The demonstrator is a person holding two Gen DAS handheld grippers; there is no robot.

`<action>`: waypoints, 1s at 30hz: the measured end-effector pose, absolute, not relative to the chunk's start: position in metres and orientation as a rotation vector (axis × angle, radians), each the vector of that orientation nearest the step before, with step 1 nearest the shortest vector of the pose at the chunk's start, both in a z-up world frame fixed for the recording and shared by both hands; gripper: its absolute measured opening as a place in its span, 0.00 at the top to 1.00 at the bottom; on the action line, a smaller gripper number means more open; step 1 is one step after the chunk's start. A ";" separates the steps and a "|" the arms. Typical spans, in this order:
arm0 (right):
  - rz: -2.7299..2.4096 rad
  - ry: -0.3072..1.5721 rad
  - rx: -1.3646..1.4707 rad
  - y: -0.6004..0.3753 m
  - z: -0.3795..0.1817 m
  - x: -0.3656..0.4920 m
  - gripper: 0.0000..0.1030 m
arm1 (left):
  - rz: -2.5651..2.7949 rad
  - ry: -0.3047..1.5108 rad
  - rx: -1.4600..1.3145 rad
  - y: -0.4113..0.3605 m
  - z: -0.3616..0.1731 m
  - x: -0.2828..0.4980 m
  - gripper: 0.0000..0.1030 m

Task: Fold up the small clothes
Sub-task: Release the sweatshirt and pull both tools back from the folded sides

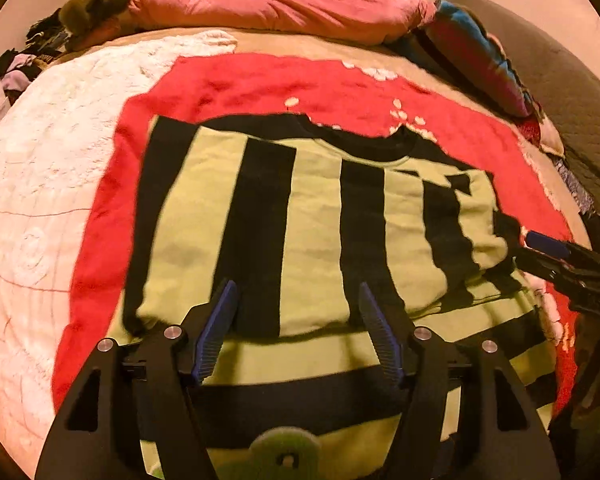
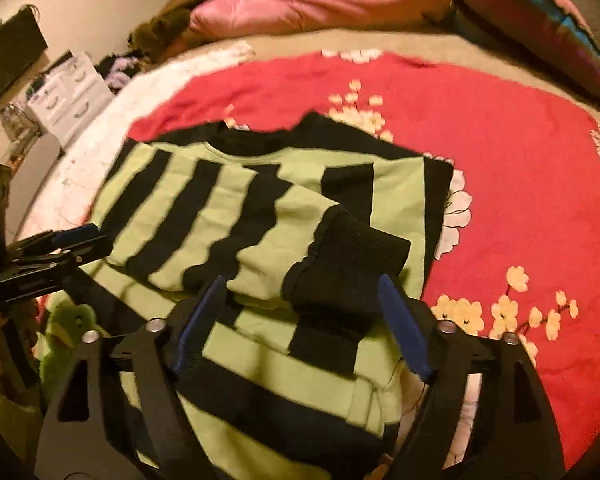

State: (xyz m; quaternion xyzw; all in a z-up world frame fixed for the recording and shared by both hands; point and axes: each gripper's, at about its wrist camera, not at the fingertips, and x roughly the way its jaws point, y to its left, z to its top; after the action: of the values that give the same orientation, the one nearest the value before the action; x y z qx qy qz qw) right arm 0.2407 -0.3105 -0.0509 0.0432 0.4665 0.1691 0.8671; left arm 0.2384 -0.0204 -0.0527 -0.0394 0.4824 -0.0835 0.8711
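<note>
A green and black striped sweater (image 1: 320, 208) (image 2: 204, 208) lies flat on a red flowered blanket (image 1: 260, 84) (image 2: 500, 160), with a sleeve folded across its front. My left gripper (image 1: 297, 286) hovers open over the sweater's lower half, nothing between its blue pads. My right gripper (image 2: 300, 280) is open wide; the sleeve's black ribbed cuff (image 2: 352, 252) lies between and just beyond its fingers, with no pad pressing on it. Each gripper shows at the edge of the other's view: the right gripper (image 1: 548, 244) by the sweater's right side, the left gripper (image 2: 76, 236) by its left.
The blanket covers a bed with a white fleece throw (image 1: 40, 180) on its left. A pink pillow (image 1: 268, 4) (image 2: 320, 0) and a blue-pink striped cushion (image 1: 480, 52) (image 2: 540, 20) lie at the head. A green plush toy (image 2: 68, 324) sits near me. White drawers (image 2: 68, 96) stand beside the bed.
</note>
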 end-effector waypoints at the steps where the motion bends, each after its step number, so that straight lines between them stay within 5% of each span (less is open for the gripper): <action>1: 0.353 0.959 0.097 -0.312 -0.046 0.236 0.20 | -0.171 1.000 -0.085 -0.019 -0.049 0.235 0.39; 15: 0.326 0.826 0.102 -0.311 0.002 0.182 0.09 | -0.129 0.882 -0.089 -0.001 0.010 0.189 0.08; 30: 0.312 0.780 0.086 -0.310 0.032 0.147 0.09 | -0.078 0.809 -0.094 0.029 0.048 0.148 0.06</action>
State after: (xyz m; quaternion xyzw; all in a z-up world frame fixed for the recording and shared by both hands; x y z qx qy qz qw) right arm 0.1466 -0.3104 0.0324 0.0415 0.3786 0.1516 0.9121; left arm 0.1478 0.0291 0.0480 -0.0459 0.3933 -0.0380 0.9175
